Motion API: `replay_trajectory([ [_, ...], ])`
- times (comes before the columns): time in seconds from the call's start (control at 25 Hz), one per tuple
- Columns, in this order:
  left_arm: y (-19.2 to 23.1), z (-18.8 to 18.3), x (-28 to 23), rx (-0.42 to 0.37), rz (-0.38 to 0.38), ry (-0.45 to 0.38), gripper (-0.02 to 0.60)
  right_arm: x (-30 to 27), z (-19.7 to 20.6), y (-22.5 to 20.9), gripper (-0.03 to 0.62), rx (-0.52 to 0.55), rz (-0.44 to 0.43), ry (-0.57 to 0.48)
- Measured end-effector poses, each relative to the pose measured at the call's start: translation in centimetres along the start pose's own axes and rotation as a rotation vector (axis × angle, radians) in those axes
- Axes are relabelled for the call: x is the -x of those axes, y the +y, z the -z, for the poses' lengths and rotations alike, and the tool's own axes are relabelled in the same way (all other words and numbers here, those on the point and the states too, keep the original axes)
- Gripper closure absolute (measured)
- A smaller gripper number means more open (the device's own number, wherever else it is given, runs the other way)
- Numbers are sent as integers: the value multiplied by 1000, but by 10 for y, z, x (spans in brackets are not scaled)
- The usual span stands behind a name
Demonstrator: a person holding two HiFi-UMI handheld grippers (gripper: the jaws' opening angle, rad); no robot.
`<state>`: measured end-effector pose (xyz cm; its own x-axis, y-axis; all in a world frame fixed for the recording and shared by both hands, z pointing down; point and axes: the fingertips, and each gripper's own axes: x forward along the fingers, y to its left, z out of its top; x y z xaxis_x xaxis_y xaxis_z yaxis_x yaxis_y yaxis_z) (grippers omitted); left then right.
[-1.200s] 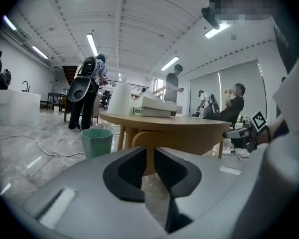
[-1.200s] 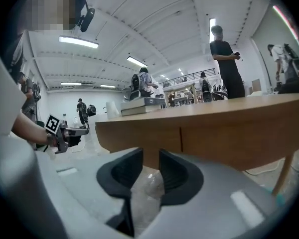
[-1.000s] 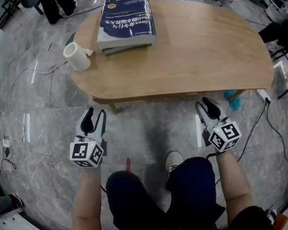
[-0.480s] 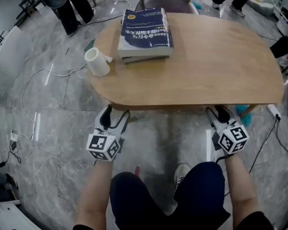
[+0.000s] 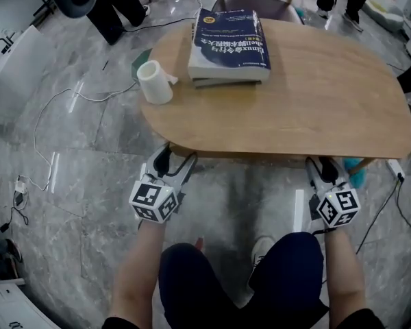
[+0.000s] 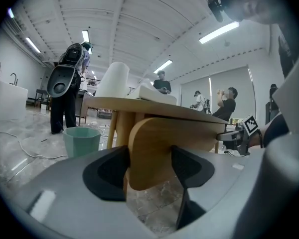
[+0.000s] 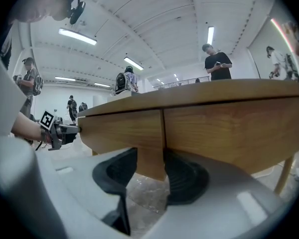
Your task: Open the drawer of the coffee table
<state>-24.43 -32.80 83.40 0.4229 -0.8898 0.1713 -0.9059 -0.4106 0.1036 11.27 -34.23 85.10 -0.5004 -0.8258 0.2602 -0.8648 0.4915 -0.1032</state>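
The left gripper (image 5: 176, 160) has its jaws wide and just closing, with the rounded wooden end (image 6: 149, 153) of the drawer front between them. The right gripper (image 5: 323, 166) has its jaws spread either side of a wooden tab (image 7: 150, 166) below the drawer (image 7: 122, 126). The drawer sits pushed in under the edge of the coffee table (image 5: 315, 94). On the table top rest a stack of books (image 5: 229, 40) and a white cup (image 5: 154, 82).

One oval light-wood tabletop (image 5: 315, 108), two stacked books (image 5: 229, 40) — the upper one dark blue, one white cylindrical mug (image 5: 155, 82), one pale green plastic bin (image 6: 81, 141) on the floor, one dark round chair seat (image 5: 243, 4) — beyond the tabletop's far edge.
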Motion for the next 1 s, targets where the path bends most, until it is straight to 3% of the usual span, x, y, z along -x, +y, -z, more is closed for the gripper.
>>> replay_trajectory([
  [0.04,-1,0,0,0,5,-1,301,0,0,0,431,-3,-2,5],
  [1.0,-20,8,37,30,2,17,313,35,12,22,431,0,17,73],
])
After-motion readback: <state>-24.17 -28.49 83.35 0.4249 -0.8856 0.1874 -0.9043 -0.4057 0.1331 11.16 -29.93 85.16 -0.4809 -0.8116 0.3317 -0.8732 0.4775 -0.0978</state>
